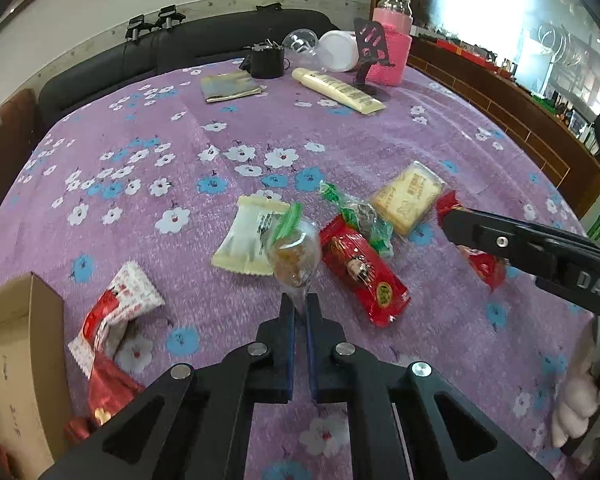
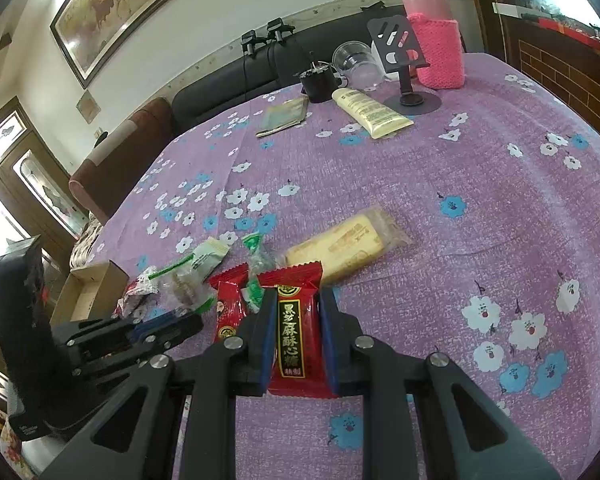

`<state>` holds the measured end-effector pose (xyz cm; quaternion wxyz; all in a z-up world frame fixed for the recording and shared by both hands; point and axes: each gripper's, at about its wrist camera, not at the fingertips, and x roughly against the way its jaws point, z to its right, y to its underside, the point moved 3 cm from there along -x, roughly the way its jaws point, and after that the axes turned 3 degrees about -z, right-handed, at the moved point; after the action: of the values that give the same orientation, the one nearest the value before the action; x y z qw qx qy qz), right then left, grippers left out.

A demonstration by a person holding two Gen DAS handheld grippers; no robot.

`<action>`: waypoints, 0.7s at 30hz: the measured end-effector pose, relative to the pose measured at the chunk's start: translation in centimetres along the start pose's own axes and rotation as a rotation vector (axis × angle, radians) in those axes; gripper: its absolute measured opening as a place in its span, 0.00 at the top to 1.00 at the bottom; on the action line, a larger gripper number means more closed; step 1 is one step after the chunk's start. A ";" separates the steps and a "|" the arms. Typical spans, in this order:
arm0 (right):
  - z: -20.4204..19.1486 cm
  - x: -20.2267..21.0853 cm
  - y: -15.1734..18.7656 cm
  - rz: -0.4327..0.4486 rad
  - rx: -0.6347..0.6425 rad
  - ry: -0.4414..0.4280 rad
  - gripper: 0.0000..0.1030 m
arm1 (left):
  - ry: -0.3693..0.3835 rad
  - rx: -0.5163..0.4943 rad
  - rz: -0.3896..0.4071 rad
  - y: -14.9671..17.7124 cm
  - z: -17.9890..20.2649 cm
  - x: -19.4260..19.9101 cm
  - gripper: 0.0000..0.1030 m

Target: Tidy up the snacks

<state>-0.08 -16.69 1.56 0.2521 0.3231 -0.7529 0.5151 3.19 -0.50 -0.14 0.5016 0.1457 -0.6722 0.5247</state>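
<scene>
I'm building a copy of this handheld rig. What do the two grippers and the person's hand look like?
Both the left gripper and the right gripper are matte black, angular linkages with silver pivot bolts and blue finger pads. The right one bears white letters "DAS". The hand wears a white glove.

Right gripper (image 2: 294,320) jaws clamped on red candy packet (image 2: 296,332), purple floral tablecloth (image 2: 460,208), cardboard box (image 2: 88,292) far left

We are seeing a purple tablecloth (image 1: 340,132) printed with white and blue flowers. On it we are seeing a red candy packet (image 1: 362,270), a pale yellow biscuit pack (image 1: 406,198) beside it, and behind both a pink knitted bottle sleeve (image 1: 392,54). A red, black-and-gold labelled candy (image 2: 296,332) is showing between blue-padded black tool (image 2: 296,300) fingers.
</scene>
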 end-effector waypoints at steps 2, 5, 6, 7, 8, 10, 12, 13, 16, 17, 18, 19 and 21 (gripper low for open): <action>-0.1 0.0 0.1 -0.002 0.002 0.001 0.81 | 0.001 0.004 0.006 0.2 0.0 0.5 0.96; -0.1 -0.1 0.1 -0.006 0.000 0.000 0.81 | 0.029 -0.005 -0.021 0.5 0.2 0.9 0.96; 0.0 -0.1 0.1 -0.005 -0.002 -0.001 0.81 | 0.037 -0.015 -0.044 0.6 0.4 0.9 0.96; 0.0 0.0 0.1 -0.004 -0.004 -0.001 0.81 | 0.045 -0.033 -0.070 1.0 0.7 0.9 0.92; 0.1 0.1 0.1 -0.002 -0.008 -0.003 0.81 | 0.048 -0.053 -0.099 1.3 1.0 0.9 0.89; 0.2 0.1 0.0 0.000 -0.016 -0.006 0.81 | 0.036 -0.076 -0.117 2.0 1.4 1.4 0.68; 0.3 0.1 0.0 -0.003 -0.023 -0.010 0.81 | 0.018 -0.051 -0.092 2.0 1.0 2.1 0.49; 0.3 0.1 0.0 -0.005 -0.025 -0.011 0.81 | 0.011 -0.035 -0.072 1.8 0.7 2.4 0.45; 0.2 0.1 0.0 -0.008 -0.024 -0.013 0.81 | -0.041 0.040 0.002 0.8 -0.9 3.1 0.35; 0.2 0.1 0.0 -0.008 -0.025 -0.015 0.81 | -0.062 0.072 0.025 0.5 -1.6 3.2 0.30; 0.2 0.1 0.1 -0.007 -0.026 -0.014 0.81 | -0.073 0.083 0.040 0.3 -2.0 3.3 0.24; 0.2 0.1 0.1 -0.008 -0.027 -0.016 0.81 | -0.098 0.078 0.057 0.0 -2.2 3.2 0.23; 0.2 0.0 0.0 -0.011 -0.028 -0.019 0.81 | -0.128 0.043 0.063 -0.6 -2.4 2.6 0.23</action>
<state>-0.12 -16.87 1.46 0.2524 0.3286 -0.7604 0.5000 3.70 2.16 2.19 0.4373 0.1684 -0.6959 0.5442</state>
